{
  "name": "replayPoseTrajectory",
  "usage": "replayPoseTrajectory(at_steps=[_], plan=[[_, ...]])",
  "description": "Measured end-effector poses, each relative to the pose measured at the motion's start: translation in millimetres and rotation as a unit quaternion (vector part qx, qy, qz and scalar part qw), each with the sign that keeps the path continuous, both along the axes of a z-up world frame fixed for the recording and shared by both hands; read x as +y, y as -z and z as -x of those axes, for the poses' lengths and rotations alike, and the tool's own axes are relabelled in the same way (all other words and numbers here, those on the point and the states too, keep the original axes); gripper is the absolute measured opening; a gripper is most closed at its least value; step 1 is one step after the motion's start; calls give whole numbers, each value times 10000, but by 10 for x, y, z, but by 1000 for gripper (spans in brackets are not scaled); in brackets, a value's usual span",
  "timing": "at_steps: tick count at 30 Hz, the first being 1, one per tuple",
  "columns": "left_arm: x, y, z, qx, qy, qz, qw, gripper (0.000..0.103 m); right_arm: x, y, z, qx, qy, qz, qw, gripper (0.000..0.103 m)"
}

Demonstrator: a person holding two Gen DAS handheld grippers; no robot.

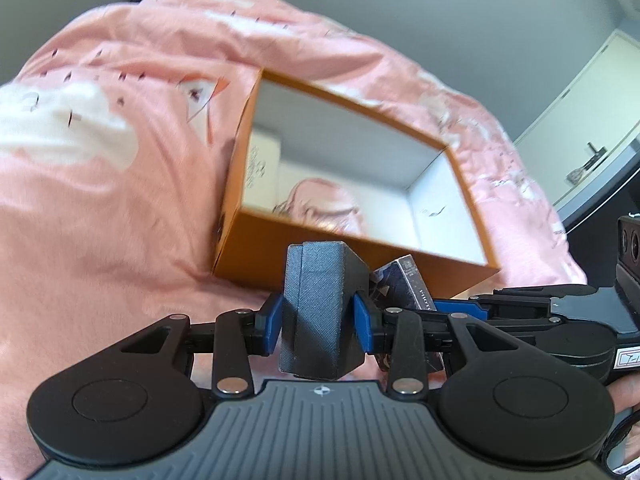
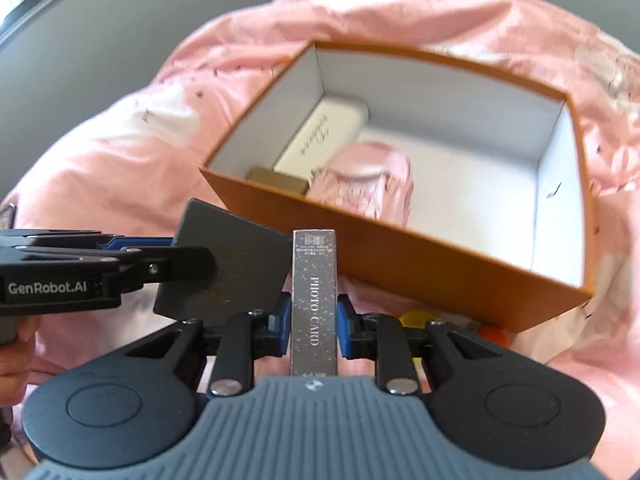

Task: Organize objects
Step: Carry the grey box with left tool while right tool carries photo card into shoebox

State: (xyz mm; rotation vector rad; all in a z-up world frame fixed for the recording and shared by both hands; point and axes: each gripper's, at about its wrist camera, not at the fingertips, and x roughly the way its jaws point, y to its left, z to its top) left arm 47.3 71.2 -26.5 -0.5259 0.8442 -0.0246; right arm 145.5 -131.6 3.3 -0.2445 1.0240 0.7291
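An open orange box (image 1: 256, 248) with a white inside lies on the pink bedding; it also shows in the right wrist view (image 2: 440, 264). Inside lie a white box (image 2: 320, 136), a pink jar (image 2: 368, 176) and a small brown box (image 2: 276, 180). My left gripper (image 1: 318, 318) is shut on a dark grey textured box (image 1: 316, 304), held just before the orange box's near wall. My right gripper (image 2: 313, 326) is shut on a silver "PHOTO CARD" box (image 2: 314, 300), upright, beside the left gripper's grey box (image 2: 228, 272).
Pink bedding (image 1: 100, 200) surrounds the orange box. A yellow object (image 2: 416, 318) and an orange object (image 2: 494, 334) lie under the box's near edge. A grey wall and white cabinet (image 1: 592, 120) stand to the right.
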Motion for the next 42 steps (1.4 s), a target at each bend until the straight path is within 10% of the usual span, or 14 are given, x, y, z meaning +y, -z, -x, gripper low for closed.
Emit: replayPoseTrajectory(at_steps=[17, 42], plan=[[-3, -409, -446, -785, 28, -2, 9969, 42, -281, -692, -328, -719, 416, -846, 9930, 24], [198, 115, -1956, -68, 268, 58, 9996, 42, -377, 3, -1539, -184, 1762, -1006, 9790, 24]])
